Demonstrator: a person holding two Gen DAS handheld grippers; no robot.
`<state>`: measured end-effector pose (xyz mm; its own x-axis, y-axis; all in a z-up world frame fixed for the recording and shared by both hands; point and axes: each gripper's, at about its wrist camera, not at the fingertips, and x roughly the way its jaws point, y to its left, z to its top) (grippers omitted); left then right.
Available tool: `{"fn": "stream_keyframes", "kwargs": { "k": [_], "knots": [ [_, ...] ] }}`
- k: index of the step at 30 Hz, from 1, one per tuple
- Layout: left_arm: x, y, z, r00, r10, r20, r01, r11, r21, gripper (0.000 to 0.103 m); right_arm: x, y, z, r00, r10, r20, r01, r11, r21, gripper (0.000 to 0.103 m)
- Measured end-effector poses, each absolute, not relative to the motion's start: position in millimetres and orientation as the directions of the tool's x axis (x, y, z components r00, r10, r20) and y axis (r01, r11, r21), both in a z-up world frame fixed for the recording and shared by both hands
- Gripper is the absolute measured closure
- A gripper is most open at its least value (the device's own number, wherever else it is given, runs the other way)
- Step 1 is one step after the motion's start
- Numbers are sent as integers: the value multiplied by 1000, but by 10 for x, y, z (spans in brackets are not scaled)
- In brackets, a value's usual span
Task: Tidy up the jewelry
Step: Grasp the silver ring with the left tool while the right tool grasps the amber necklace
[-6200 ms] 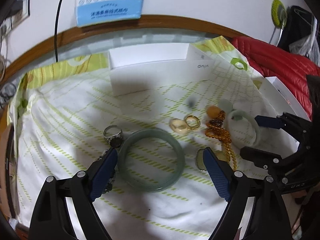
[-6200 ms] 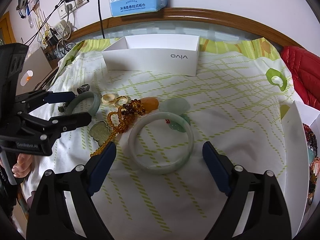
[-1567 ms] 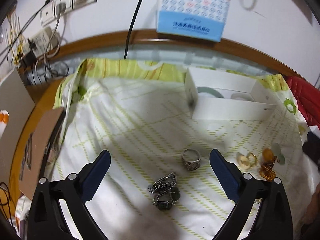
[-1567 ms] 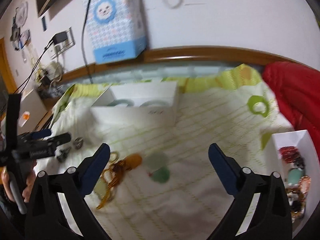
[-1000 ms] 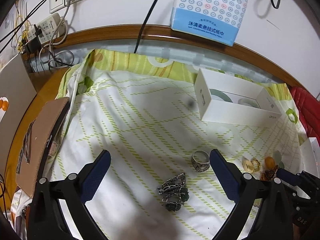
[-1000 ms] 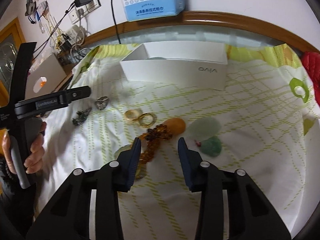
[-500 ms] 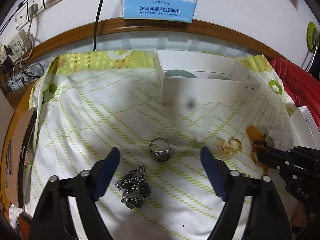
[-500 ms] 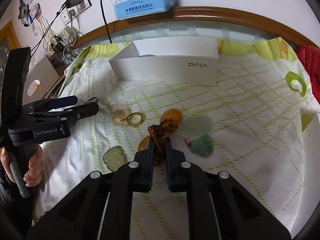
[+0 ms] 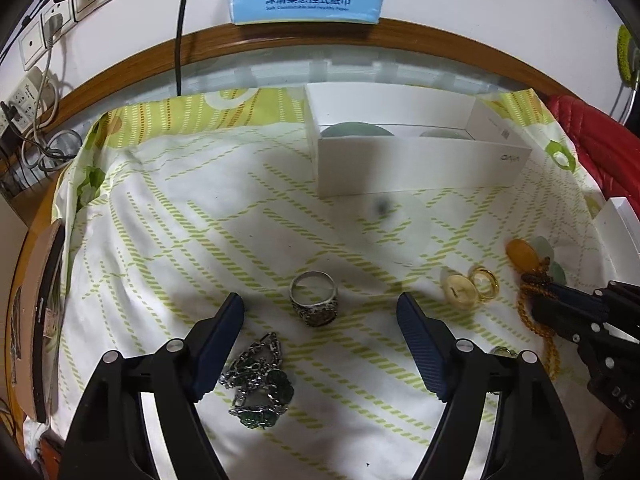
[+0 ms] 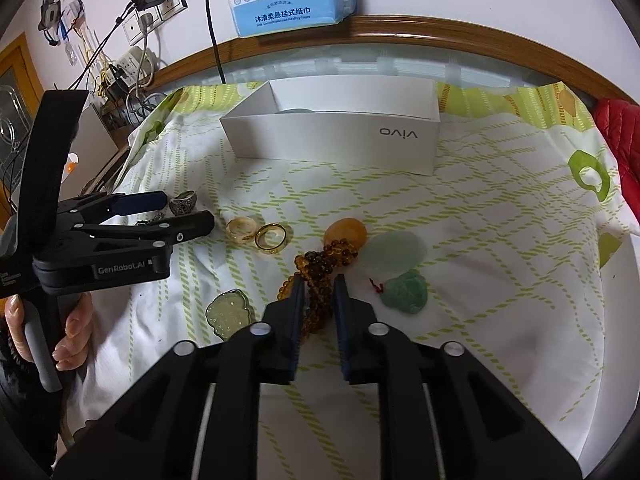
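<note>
- Lying at the far left of the cloth [image 9: 168, 208], one silver chain with green stones [image 9: 260, 380] sits between and below the fingers of the left gripper [image 9: 320, 316], bunched in a heap.
- Spread wide, the left gripper holds nothing; its jaws straddle one silver ring [image 9: 314, 298], which lies flat on the cloth and touches neither finger, a stance that suggests this ring is the next pick.
- Resting just right of that, one cream ring [image 10: 241, 229] and one gold ring [image 10: 272, 237] touch each other; counted together, three rings are loose.
- One pale carved pendant [image 10: 230, 313] lies alone nearer the camera.
- Clenched on the amber bead strand [image 10: 320, 276], the right gripper [image 10: 319, 286] pinches the doubled beads between its narrow jaws; the strand rests on the cloth, its orange stone [image 10: 345, 232] at the far end.
- Two green pieces follow: one pale jade slab [image 10: 394, 254] and one darker carved pendant [image 10: 404, 292], close beside each other.
- Standing at the back, one white box [image 9: 420, 168] is open upward as the likely destination; two pale green bangles [image 9: 356, 130] show inside.
- A second white tray [image 9: 618, 220] peeks in at the right edge; its contents cannot be seen.
</note>
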<state>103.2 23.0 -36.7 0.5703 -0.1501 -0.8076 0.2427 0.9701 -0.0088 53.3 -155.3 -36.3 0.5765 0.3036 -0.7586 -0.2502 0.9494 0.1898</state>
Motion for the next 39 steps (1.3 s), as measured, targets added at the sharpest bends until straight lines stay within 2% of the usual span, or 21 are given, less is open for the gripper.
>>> {"fn": "stream_keyframes", "kwargs": {
  "k": [1, 3, 4, 6, 7, 12, 15, 17, 18, 20, 27, 39],
  "knots": [
    [1032, 244, -365, 573, -147, -807, 237, 972, -8, 27, 530, -1550, -361, 578, 302, -758, -250, 950, 187, 76],
    [1030, 275, -355, 580, -139, -803, 225, 974, -6, 42, 527, -1546, -355, 586, 291, -756, -248, 953, 175, 68],
    [1025, 291, -343, 580, -149, -801, 227, 974, -17, 46, 526, -1541, -354, 588, 288, -756, -248, 954, 171, 67],
    [1015, 299, -329, 580, -162, -798, 233, 972, -28, 63, 529, -1543, -358, 588, 287, -757, -248, 954, 169, 67],
    [1010, 296, -329, 579, -165, -799, 238, 971, -28, 65, 533, -1544, -361, 587, 286, -757, -247, 954, 169, 67],
    [998, 246, -338, 579, -173, -797, 253, 967, -26, 65, 551, -1529, -360, 593, 290, -751, -252, 953, 168, 67],
    [1010, 218, -354, 583, -171, -794, 256, 966, -20, 59, 583, -1495, -374, 588, 287, -757, -261, 952, 158, 67],
    [1001, 197, -357, 588, -162, -793, 259, 966, -6, 60, 592, -1504, -377, 586, 289, -757, -260, 952, 163, 76],
    [1001, 202, -355, 588, -166, -792, 260, 965, -10, 66, 597, -1520, -381, 584, 293, -757, -256, 951, 170, 92],
    [1000, 225, -346, 591, -170, -788, 258, 966, -15, 80, 595, -1554, -382, 585, 299, -754, -248, 951, 184, 92],
    [972, 265, -285, 601, -205, -772, 267, 962, -47, 80, 539, -1587, -318, 610, 304, -732, -246, 951, 189, 92],
    [995, 259, -319, 576, -206, -791, 277, 960, -48, 80, 563, -1564, -376, 590, 303, -748, -246, 950, 190, 92]
  ]
}}
